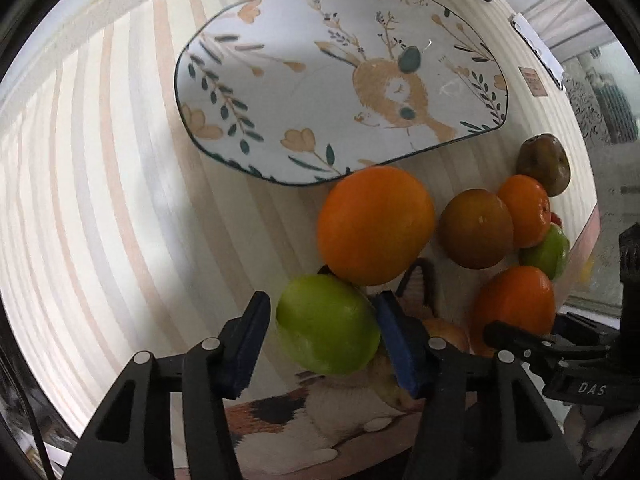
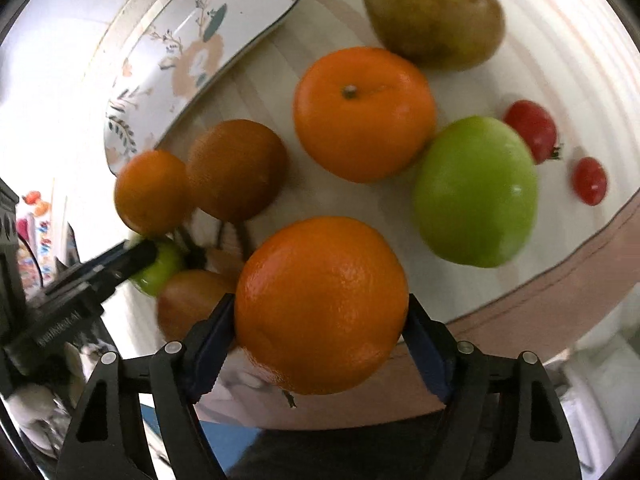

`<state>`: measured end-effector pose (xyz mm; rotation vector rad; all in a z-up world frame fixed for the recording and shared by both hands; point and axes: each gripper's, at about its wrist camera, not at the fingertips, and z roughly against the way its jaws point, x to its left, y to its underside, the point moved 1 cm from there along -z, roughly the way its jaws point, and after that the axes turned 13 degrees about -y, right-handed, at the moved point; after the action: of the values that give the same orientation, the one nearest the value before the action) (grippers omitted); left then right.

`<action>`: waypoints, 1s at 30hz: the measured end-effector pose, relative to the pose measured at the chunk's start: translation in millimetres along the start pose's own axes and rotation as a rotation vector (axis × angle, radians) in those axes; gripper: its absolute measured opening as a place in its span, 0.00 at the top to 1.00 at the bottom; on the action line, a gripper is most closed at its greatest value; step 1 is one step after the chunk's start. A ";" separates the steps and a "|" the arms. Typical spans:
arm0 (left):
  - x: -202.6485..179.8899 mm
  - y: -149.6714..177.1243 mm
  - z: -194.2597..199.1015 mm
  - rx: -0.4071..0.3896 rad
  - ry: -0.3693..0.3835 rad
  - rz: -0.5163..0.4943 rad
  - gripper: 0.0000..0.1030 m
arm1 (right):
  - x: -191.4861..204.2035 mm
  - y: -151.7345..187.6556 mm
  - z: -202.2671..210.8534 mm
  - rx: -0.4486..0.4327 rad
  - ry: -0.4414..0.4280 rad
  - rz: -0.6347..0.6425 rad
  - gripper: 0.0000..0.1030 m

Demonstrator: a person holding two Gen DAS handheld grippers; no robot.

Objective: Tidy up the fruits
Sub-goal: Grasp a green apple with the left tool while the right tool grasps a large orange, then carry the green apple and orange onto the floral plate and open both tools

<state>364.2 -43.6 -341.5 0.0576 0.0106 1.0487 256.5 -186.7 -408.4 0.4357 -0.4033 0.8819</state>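
My left claw (image 1: 324, 334) has its blue pads pressed against both sides of a green apple (image 1: 327, 324), held above the striped cloth (image 1: 100, 200) on the counter. My right claw (image 2: 320, 322) is closed the same way on a large orange (image 2: 322, 304), raised near the counter's front edge. Beyond that orange, on the cloth, lie a second green apple (image 2: 476, 192) touching a stemmed orange (image 2: 364, 114), a brownish orange (image 2: 236, 170) beside a smaller orange (image 2: 154, 192), and two red cherry tomatoes (image 2: 532, 130) towards the right edge. Farthest back sit a brown pear (image 2: 434, 14) and the deer-patterned plate (image 1: 280, 92), with no fruit on it.
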 end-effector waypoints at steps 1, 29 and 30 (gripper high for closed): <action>-2.3 2.1 -5.0 0.016 0.020 0.004 0.47 | -0.7 0.0 -0.5 0.000 -0.012 -0.009 0.21; 36.3 66.5 86.8 -0.152 0.091 0.307 0.49 | 88.2 -50.3 78.1 -0.061 0.063 0.370 0.22; 37.7 57.1 92.9 -0.167 0.097 0.322 0.49 | 94.4 -60.3 82.7 -0.065 0.069 0.392 0.22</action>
<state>336.9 13.5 -245.0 -0.1475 0.0018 1.3696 346.2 -202.6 -303.0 0.2679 -0.4612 1.2564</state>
